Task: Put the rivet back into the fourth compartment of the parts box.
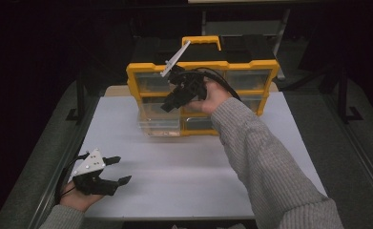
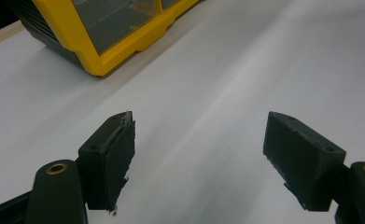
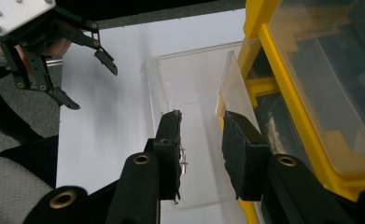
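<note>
A yellow organiser with clear drawers stands at the back of the white table. Its lower left clear drawer is pulled out toward me. My right gripper hovers just above that drawer, pointing down at it. In the right gripper view the right gripper is open, its jaws a little apart over the drawer with nothing pressed between the pads. A small metal part lies inside the drawer. My left gripper rests open at the table's front left corner. The left gripper holds nothing.
The organiser's yellow corner lies ahead of the left gripper across bare white table. The left gripper shows far off in the right gripper view. Dark floor and metal rails flank the table on both sides.
</note>
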`<act>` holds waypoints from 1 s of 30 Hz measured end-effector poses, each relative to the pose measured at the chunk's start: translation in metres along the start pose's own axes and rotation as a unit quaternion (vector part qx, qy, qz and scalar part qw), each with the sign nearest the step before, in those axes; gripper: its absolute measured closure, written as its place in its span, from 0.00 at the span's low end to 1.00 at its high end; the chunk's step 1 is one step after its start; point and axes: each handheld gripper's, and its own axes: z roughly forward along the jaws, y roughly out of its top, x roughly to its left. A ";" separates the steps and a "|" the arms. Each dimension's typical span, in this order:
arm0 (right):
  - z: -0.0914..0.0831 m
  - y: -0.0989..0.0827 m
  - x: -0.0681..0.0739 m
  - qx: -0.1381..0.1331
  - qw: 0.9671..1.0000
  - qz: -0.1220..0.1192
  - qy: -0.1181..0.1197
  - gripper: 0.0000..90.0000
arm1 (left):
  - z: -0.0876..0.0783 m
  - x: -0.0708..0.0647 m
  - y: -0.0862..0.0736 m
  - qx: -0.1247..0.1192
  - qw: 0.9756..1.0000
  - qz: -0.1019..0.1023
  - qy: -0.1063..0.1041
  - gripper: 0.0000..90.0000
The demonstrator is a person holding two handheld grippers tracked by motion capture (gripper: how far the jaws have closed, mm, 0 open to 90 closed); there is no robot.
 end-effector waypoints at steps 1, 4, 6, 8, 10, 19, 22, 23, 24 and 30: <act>-0.002 0.000 0.000 0.000 1.000 0.001 -0.001 0.73 | 0.000 0.000 0.000 -0.001 1.000 0.001 0.000 0.27; -0.006 -0.002 0.001 -0.006 1.000 0.003 0.002 0.71 | 0.000 0.001 -0.001 -0.001 1.000 -0.003 0.001 0.27; -0.007 -0.003 0.002 -0.007 1.000 0.007 0.005 0.70 | 0.000 0.002 -0.001 -0.001 1.000 -0.003 0.001 0.27; -0.009 -0.004 0.003 -0.007 1.000 0.005 0.006 0.68 | -0.001 0.002 -0.001 0.000 1.000 -0.004 0.001 0.27; -0.011 -0.005 0.004 -0.005 1.000 0.007 0.005 0.67 | 0.000 0.002 -0.001 0.000 1.000 -0.003 0.001 0.27; -0.017 -0.012 0.014 -0.016 1.000 0.012 0.005 0.58 | 0.000 0.003 0.000 -0.002 1.000 -0.002 0.001 0.27; -0.018 -0.014 0.018 -0.019 1.000 0.013 0.004 0.56 | 0.001 0.003 -0.001 -0.002 1.000 -0.005 0.000 0.27; -0.018 -0.015 0.020 -0.019 1.000 0.014 0.004 0.55 | 0.001 0.003 -0.001 -0.002 1.000 -0.004 0.001 0.27; -0.018 -0.016 0.020 -0.018 1.000 0.013 0.005 0.54 | 0.001 0.003 -0.001 -0.001 1.000 -0.003 0.001 0.27; -0.015 -0.020 0.030 -0.023 1.000 0.019 0.009 0.50 | 0.001 0.003 0.000 -0.002 1.000 -0.004 0.001 0.27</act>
